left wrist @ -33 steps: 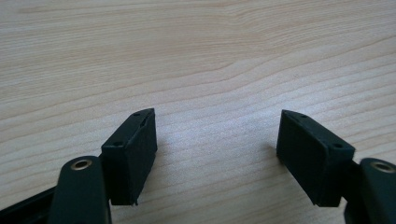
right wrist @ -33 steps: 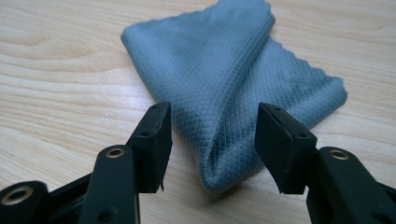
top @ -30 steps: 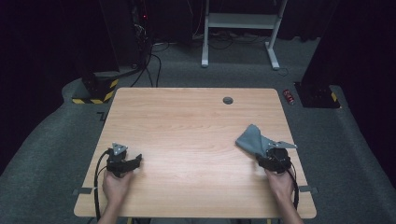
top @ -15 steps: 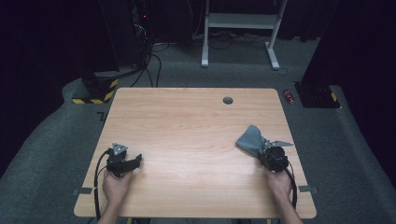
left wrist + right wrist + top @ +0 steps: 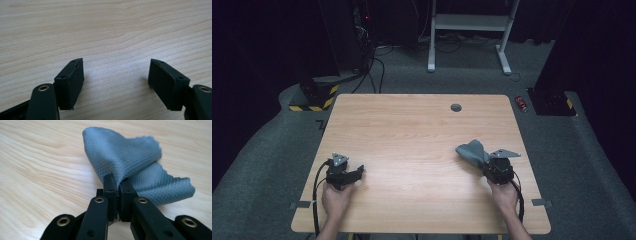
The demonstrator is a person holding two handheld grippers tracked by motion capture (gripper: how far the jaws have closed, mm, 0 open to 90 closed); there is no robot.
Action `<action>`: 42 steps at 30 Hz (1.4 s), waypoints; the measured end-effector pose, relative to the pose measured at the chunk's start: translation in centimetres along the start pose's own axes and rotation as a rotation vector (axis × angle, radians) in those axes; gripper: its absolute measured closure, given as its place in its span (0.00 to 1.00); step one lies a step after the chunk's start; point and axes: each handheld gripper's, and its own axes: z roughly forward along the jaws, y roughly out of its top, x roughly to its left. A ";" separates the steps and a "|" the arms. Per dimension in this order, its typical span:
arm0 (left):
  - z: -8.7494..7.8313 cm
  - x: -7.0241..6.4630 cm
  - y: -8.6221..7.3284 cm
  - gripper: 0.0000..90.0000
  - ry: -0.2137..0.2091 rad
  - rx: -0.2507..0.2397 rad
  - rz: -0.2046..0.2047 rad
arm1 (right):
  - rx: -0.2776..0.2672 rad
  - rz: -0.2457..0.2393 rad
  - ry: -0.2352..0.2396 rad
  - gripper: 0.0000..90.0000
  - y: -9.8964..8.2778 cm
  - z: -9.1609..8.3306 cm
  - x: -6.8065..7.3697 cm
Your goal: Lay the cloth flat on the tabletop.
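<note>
The right hand-held gripper point(image 5: 117, 185) has just closed, pinching the grey cloth point(image 5: 125, 157) on the desk point(image 5: 412, 130); lifting remains. The left hand-held gripper point(image 5: 115, 72) rests wide open, empty.

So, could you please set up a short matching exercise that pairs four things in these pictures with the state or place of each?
Things:
1. left gripper
2. right gripper
3. grey cloth
4. round dark hole

States or places:
A. pinched at one edge, bunched up on the wood
B. jaws wide apart over bare wood
C. far side of the table
D. jaws closed on fabric

Pairs: 1-B, 2-D, 3-A, 4-C
</note>
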 end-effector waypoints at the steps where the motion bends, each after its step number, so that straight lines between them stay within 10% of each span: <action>1: 0.0 0.0 0.0 0.32 0.000 0.002 0.000 | -0.019 -0.017 0.023 0.96 0.6 -0.2 0.7; 21: 0.0 0.0 0.0 0.32 0.001 0.000 0.000 | -0.072 -0.134 0.223 0.96 3.6 0.6 8.4; 34: 0.0 0.0 0.0 0.32 -0.001 0.000 0.003 | -0.023 -0.243 0.345 0.96 3.6 3.5 14.9; 42: 0.0 -0.1 0.0 0.36 -0.018 -0.004 0.015 | 0.035 -0.286 0.354 0.91 2.5 5.5 16.6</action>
